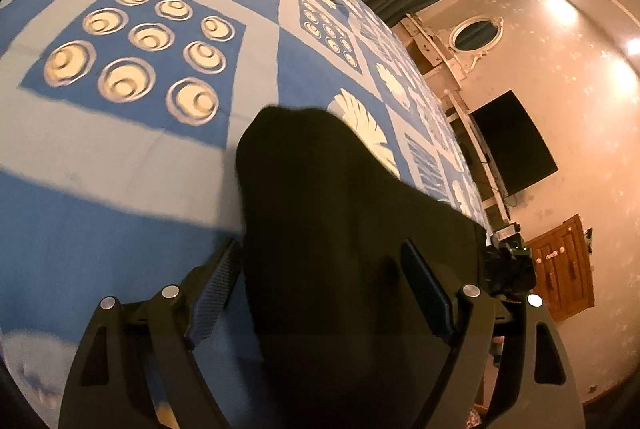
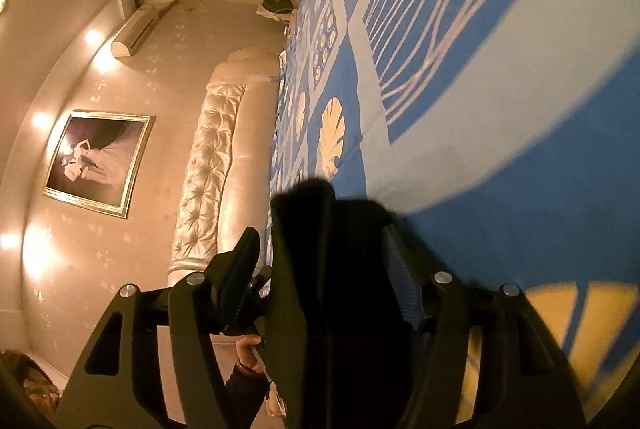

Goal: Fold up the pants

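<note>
The black pants (image 1: 320,197) lie on a blue and white patterned bedspread (image 1: 100,149). In the left wrist view the dark cloth fills the wide gap between my left gripper's (image 1: 320,253) two fingers, which stand far apart and do not pinch it. In the right wrist view the pants (image 2: 332,269) rise in a bunched fold between my right gripper's (image 2: 320,241) fingers, which are also spread wide. The right finger pad (image 2: 400,269) is partly hidden behind the cloth. The other gripper shows at the pants' far edge in the left wrist view (image 1: 508,265).
The bedspread (image 2: 480,69) covers a large bed with a tufted cream headboard (image 2: 208,165). A framed picture (image 2: 100,161) and air conditioner (image 2: 136,29) hang on the wall. A dark TV (image 1: 512,145), oval mirror (image 1: 476,33) and wooden cabinet (image 1: 560,265) line the other wall.
</note>
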The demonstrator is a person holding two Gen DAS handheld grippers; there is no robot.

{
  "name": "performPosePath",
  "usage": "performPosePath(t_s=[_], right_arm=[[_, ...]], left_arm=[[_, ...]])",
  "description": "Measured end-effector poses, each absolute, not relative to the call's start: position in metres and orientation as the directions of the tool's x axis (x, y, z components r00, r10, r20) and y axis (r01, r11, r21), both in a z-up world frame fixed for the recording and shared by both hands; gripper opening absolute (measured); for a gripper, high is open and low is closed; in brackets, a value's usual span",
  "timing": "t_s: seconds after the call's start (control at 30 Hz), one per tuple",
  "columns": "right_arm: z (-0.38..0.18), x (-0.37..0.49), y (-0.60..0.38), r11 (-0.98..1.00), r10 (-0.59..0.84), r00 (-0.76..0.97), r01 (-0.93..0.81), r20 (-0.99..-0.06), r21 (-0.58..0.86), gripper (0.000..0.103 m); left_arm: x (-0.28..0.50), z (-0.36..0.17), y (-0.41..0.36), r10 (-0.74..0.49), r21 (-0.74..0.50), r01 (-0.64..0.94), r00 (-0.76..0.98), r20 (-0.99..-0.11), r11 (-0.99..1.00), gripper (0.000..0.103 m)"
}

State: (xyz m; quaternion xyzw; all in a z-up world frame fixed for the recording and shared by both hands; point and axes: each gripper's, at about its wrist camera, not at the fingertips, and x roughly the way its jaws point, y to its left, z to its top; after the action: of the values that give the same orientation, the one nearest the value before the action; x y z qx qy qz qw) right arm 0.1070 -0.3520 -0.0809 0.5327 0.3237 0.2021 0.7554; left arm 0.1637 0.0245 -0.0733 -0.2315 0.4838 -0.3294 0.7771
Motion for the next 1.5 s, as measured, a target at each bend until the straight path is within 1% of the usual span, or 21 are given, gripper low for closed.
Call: performPosePath(t_s=[0.17,0.33,0.5,0.6,0.67,0.8,0.9,0.93,0.97,1.07,1.17,1.23,1.3,1.37,1.43,1.5], right_arm=[[-0.084,0.077,-0.352,0.341,0.649,0.712,0.039,-0.266,0.939,0.063],[-0.090,0.037,-0.349,0.332,0.650,0.714,0.041,-0.260,0.942,0.063],[-0.094,0.001,-0.339,0.338,0.635,0.723,0.057,-0.273,0.939,0.063],[-0.092,-0.017,-0.331,0.366,0.610,0.732,0.081,-0.304,0.927,0.063],[-0.089,-0.027,-0.323,0.392,0.589,0.732,0.112,-0.343,0.913,0.064],[-0.082,-0.041,-0.306,0.491,0.528,0.725,0.163,-0.442,0.855,0.064],[-0.076,-0.046,-0.291,0.588,0.463,0.710,0.202,-0.531,0.784,0.064],[-0.073,-0.048,-0.285,0.620,0.443,0.701,0.211,-0.559,0.755,0.067],[-0.072,-0.049,-0.279,0.648,0.427,0.693,0.213,-0.581,0.731,0.072],[-0.065,-0.054,-0.259,0.730,0.381,0.670,0.204,-0.637,0.652,0.084],[-0.062,-0.060,-0.242,0.776,0.340,0.660,0.206,-0.670,0.596,0.089],[-0.062,-0.063,-0.236,0.787,0.319,0.659,0.216,-0.681,0.578,0.089],[-0.061,-0.068,-0.234,0.786,0.309,0.660,0.229,-0.685,0.575,0.089],[-0.060,-0.070,-0.231,0.783,0.303,0.660,0.239,-0.687,0.574,0.089],[-0.059,-0.073,-0.234,0.784,0.295,0.660,0.246,-0.691,0.570,0.089],[-0.057,-0.076,-0.234,0.795,0.281,0.656,0.250,-0.701,0.553,0.089]], left_arm=[[0.131,-0.073,0.032,-0.704,-0.645,0.286,0.341,-0.622,0.709,0.081],[0.103,-0.075,0.042,-0.693,-0.652,0.249,0.368,-0.620,0.716,0.084],[0.081,-0.074,0.043,-0.667,-0.635,0.225,0.375,-0.644,0.739,0.084],[0.069,-0.073,0.043,-0.646,-0.619,0.210,0.380,-0.661,0.757,0.085],[0.058,-0.072,0.043,-0.626,-0.604,0.194,0.388,-0.676,0.773,0.085],[0.040,-0.069,0.045,-0.586,-0.576,0.161,0.406,-0.701,0.801,0.085],[0.027,-0.068,0.044,-0.547,-0.545,0.138,0.426,-0.721,0.827,0.085],[0.023,-0.067,0.044,-0.539,-0.541,0.130,0.430,-0.725,0.831,0.085],[0.020,-0.066,0.044,-0.526,-0.533,0.118,0.435,-0.731,0.838,0.085],[0.011,-0.065,0.044,-0.496,-0.515,0.091,0.449,-0.743,0.853,0.086],[0.000,-0.065,0.043,-0.472,-0.494,0.079,0.459,-0.753,0.866,0.086],[-0.006,-0.064,0.041,-0.454,-0.474,0.081,0.463,-0.761,0.877,0.086],[-0.013,-0.063,0.036,-0.418,-0.423,0.097,0.456,-0.786,0.901,0.086],[-0.021,-0.062,0.026,-0.355,-0.332,0.134,0.460,-0.813,0.934,0.086],[-0.031,-0.058,0.020,-0.312,-0.270,0.156,0.493,-0.812,0.950,0.086],[-0.038,-0.055,0.018,-0.299,-0.250,0.163,0.507,-0.809,0.954,0.086]])
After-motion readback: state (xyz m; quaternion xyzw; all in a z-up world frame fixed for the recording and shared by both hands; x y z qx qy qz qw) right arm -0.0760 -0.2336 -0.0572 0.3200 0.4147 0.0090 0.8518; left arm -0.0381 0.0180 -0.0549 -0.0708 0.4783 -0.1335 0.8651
